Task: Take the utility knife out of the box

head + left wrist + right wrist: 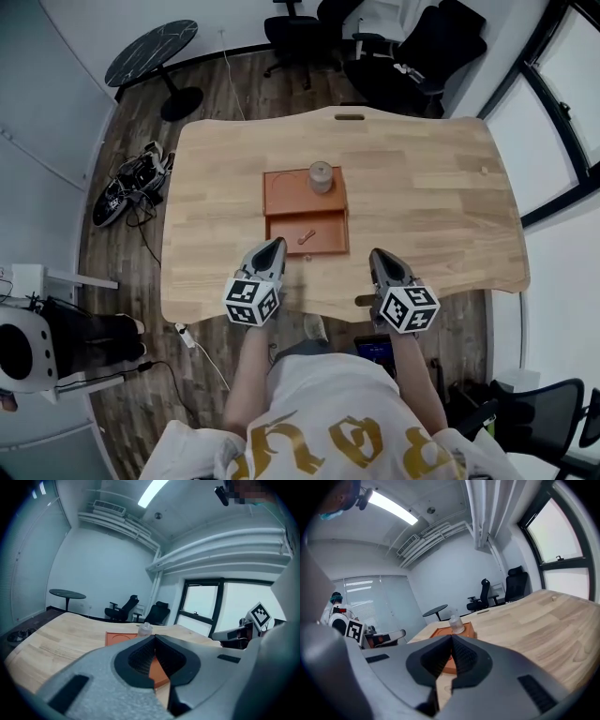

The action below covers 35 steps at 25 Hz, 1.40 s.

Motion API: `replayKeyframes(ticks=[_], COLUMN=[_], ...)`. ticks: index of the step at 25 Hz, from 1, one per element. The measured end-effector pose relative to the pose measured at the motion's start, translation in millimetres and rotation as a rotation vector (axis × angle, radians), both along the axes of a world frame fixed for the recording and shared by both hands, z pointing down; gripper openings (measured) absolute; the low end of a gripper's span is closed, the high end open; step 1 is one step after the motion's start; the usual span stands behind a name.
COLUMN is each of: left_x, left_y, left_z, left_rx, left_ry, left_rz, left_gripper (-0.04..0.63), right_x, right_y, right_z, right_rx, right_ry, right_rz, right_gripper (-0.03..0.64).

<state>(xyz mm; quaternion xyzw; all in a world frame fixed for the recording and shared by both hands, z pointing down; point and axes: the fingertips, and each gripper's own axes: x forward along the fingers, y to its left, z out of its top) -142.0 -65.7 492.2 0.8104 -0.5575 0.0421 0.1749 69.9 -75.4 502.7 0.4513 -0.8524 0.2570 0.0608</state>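
the left hand-held gripper [274,246] has its jaws pressed together with nothing between them, its tip just short of the box's near left corner. the right hand-held gripper [379,254] is likewise closed and empty, near the box's near right corner but set a little off to the side. neither touches the box [330,232], which is orange and lies open on the wooden bench [422,197]. its near half is a shallow tray. the utility knife [307,236], small and reddish brown, lies inside that tray, near its middle. the far half of the box is a flat panel with a round recess, and a small clear bottle [321,176] stands upright on its right part. beyond the box, past the bench's far edge, are black office chairs [412,56]. to the far left of it a round dark table [150,52] stands on the floor.
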Motion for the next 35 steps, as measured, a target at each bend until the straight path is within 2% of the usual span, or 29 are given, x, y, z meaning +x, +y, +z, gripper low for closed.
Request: replayKeyframes(ticks=[6, 10, 16, 25, 35], left_x=[-3, 2, -5, -7, 6], left_y=[-26, -37, -52, -72, -76], left_z=[0, 0, -4, -2, 25], left_rx=[0.008, 0.009, 0.033, 0.033, -0.027], left_ry=[0.016, -0.006, -0.022, -0.017, -0.016], left_rz=[0.024, 0.051, 0.019, 0.026, 0.058], left_gripper=[0.009, 0.009, 0.011, 0.011, 0.011], right_x=[-7, -10, -24, -23, -20], right_y=[-19, -28, -43, -62, -66], right_z=[3, 6, 3, 6, 24], right_rx=[0.000, -0.006, 0.012, 0.014, -0.027], right_ry=[0.004, 0.003, -0.005, -0.009, -0.008], right_rz=[0.016, 0.024, -0.008, -0.004, -0.005], right_gripper=[0.011, 0.011, 0.011, 0.011, 0.011])
